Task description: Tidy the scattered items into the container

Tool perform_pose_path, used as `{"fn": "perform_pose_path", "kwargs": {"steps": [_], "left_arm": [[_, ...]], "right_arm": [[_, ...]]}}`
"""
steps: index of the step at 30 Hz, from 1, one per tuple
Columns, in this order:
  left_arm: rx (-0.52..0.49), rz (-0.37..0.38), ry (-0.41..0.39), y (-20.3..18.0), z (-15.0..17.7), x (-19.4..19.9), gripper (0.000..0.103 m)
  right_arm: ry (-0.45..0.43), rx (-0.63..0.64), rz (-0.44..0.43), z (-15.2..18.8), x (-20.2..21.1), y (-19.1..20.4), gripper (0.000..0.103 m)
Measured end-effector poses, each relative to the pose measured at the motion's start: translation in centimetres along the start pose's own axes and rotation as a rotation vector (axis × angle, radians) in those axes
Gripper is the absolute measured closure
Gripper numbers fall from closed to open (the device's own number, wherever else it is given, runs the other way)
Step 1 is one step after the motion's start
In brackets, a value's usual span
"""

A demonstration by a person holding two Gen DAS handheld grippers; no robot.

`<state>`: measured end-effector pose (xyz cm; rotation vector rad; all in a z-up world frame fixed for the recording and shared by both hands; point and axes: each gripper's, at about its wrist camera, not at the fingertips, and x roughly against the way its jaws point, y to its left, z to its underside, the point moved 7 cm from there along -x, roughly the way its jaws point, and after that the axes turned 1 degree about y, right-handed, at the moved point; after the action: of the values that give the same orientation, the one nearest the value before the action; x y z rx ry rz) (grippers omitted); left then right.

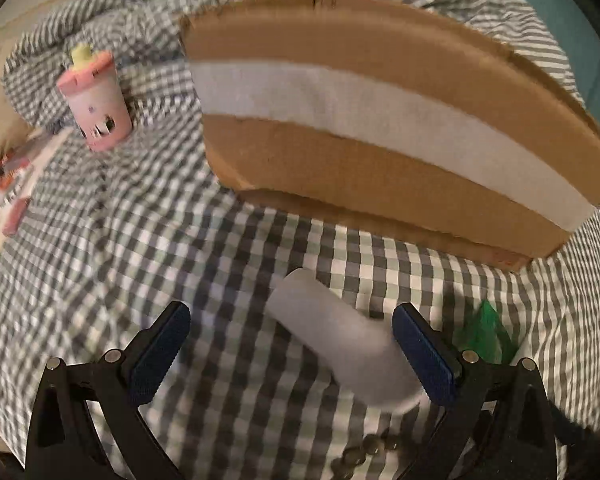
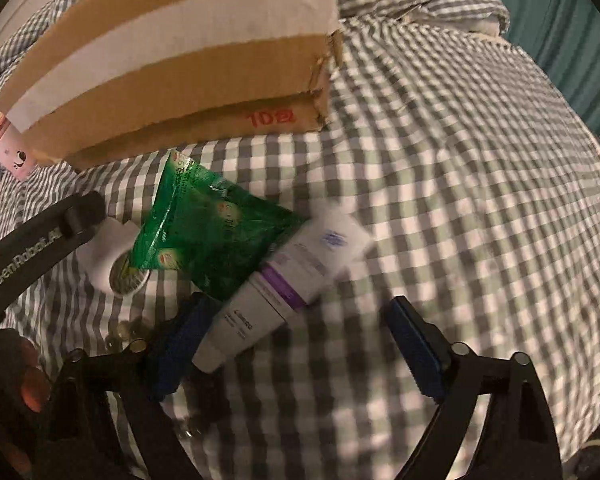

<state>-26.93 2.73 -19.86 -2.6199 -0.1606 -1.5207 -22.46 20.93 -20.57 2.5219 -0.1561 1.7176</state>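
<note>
A cardboard box (image 1: 380, 128) with a white tape band stands on the checked bedcover; it also shows in the right wrist view (image 2: 180, 56). My left gripper (image 1: 292, 344) is open, and a white cylindrical bottle (image 1: 340, 340) lies between its fingers, close to the right pad (image 1: 424, 356). My right gripper (image 2: 296, 344) is open above a white and purple tube (image 2: 284, 280), which lies by its left pad (image 2: 180, 344). A green packet (image 2: 208, 232) lies next to the tube, over the white bottle (image 2: 108, 260). A pink cup-shaped toy (image 1: 96, 104) stands left of the box.
A bead bracelet (image 1: 364, 456) lies below the bottle. Printed packets (image 1: 12, 184) lie at the far left. The left gripper's black arm (image 2: 32, 248) crosses the left of the right wrist view. The checked bedcover (image 2: 480, 200) stretches to the right, with a teal wall behind it.
</note>
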Motion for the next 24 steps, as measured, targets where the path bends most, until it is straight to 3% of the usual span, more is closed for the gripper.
{"fn": "perform_pose_path", "kwargs": {"steps": [3, 5, 6, 7, 9, 11, 24], "left_arm": [[0.021, 0.034, 0.005, -0.4, 0.2, -1.1, 0.000], [0.023, 0.065, 0.029, -0.7, 0.4, -1.8, 0.003], [0.020, 0.090, 0.049, -1.0, 0.6, -2.1, 0.019], [0.013, 0.104, 0.062, -1.2, 0.7, -2.2, 0.028], [-0.017, 0.083, 0.045, -1.3, 0.8, -1.6, 0.037], [-0.040, 0.071, 0.012, -1.5, 0.7, -0.6, 0.060], [-0.050, 0.073, -0.040, -1.6, 1.8, 5.4, 0.064]], "right_arm": [[0.003, 0.040, 0.056, 0.2, -0.8, 0.7, 0.026], [-0.011, 0.058, 0.053, 0.3, -0.4, 1.0, 0.044], [-0.021, 0.065, 0.053, 0.4, 0.1, 1.1, 0.064], [-0.029, 0.069, 0.053, 0.4, 0.5, 1.1, 0.077], [-0.037, 0.076, 0.027, 0.5, 1.3, 0.9, 0.088], [-0.052, 0.069, 0.012, 0.8, 2.3, 0.3, 0.088], [-0.134, 0.040, -0.014, 1.2, 7.8, -2.0, 0.088]]}}
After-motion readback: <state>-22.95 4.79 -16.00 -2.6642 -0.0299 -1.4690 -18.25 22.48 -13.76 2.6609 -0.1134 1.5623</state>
